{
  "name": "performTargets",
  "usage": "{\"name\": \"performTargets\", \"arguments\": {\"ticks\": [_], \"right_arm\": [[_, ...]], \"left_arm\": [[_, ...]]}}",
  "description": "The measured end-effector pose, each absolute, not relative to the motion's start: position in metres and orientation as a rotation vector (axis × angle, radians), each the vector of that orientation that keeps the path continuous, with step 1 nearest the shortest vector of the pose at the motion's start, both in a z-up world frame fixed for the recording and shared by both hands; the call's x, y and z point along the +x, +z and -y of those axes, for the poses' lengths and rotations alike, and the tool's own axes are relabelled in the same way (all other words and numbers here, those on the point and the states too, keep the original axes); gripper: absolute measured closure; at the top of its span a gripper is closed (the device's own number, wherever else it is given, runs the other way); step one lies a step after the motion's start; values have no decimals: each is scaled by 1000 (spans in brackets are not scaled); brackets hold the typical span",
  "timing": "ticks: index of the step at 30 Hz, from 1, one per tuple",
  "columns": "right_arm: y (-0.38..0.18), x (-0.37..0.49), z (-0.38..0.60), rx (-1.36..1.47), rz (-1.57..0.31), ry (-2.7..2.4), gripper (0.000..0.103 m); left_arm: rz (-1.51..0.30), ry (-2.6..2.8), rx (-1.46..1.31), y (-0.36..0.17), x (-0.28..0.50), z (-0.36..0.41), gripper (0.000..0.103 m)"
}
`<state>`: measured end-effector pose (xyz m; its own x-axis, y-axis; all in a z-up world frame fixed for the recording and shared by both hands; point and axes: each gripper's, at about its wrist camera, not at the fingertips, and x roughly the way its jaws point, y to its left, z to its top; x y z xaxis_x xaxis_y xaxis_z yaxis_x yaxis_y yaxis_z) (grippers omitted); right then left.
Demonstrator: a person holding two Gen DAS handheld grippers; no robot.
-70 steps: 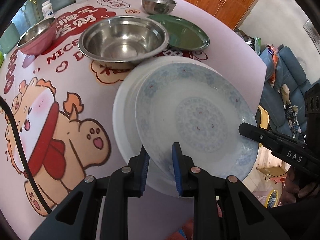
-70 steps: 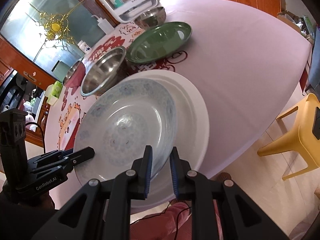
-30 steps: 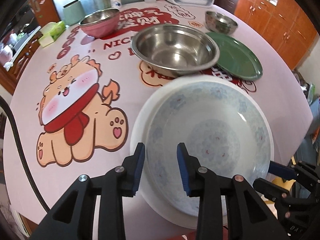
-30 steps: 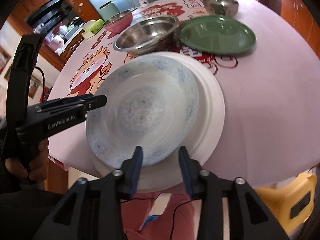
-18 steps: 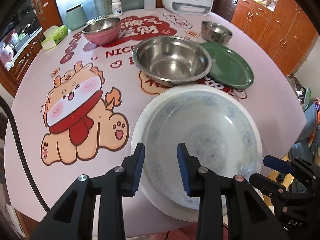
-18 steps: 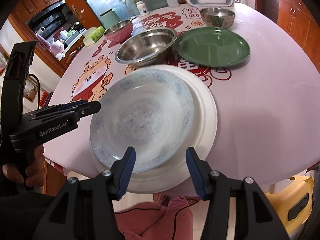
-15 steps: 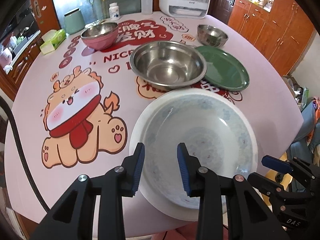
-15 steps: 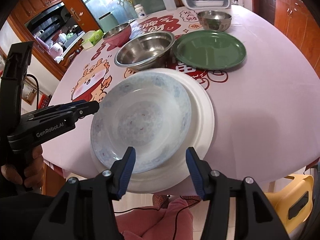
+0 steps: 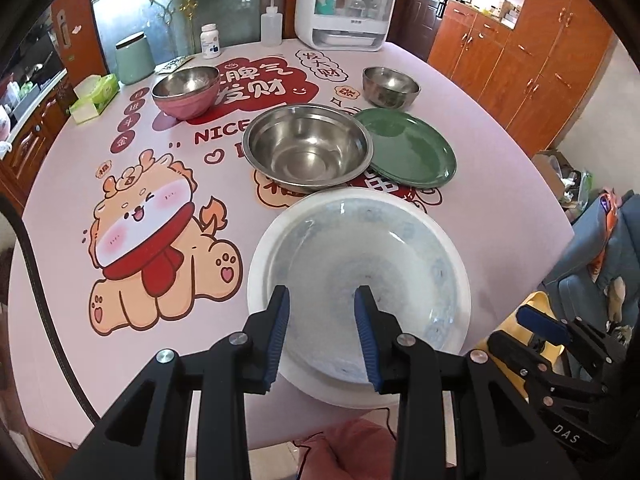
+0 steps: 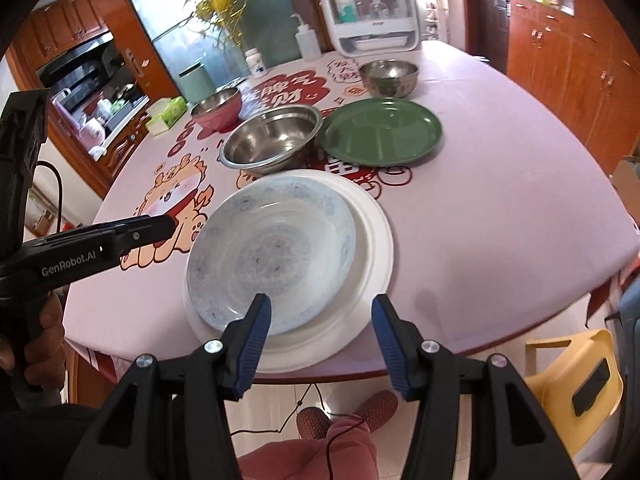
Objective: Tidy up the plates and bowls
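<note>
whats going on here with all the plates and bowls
A person is sorting dishes on a round table with a handheld gripper in each hand. The blue-patterned plate now sits nested on the larger white plate at the near edge. Both the left gripper and the right gripper are open, holding nothing, above the stack. The large steel bowl, green plate, pink bowl and small steel bowl are untouched.

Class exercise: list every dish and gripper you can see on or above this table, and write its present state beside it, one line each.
Patterned plate: stacked on the white plate, off-centre, released.
White plate: flat at the table's near edge, bottom of the stack.
Large steel bowl: upright, empty.
Green plate: flat, empty.
Small steel bowl: upright, alone.
Pink bowl: upright.
Left gripper: open, holding nothing.
Right gripper: open, holding nothing, jaws just widened.
</note>
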<state>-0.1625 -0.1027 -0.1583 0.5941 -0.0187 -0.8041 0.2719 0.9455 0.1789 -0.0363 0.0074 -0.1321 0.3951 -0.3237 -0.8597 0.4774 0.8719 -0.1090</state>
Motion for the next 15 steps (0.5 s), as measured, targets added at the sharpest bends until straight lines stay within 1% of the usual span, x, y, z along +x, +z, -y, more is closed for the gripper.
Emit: {"name": "performTargets", "arguments": {"ticks": [15], "right_arm": [[-154, -203, 99, 351, -862, -289, 50]], "left_arm": [[-1070, -585, 179, -127, -68, -14, 71]]}}
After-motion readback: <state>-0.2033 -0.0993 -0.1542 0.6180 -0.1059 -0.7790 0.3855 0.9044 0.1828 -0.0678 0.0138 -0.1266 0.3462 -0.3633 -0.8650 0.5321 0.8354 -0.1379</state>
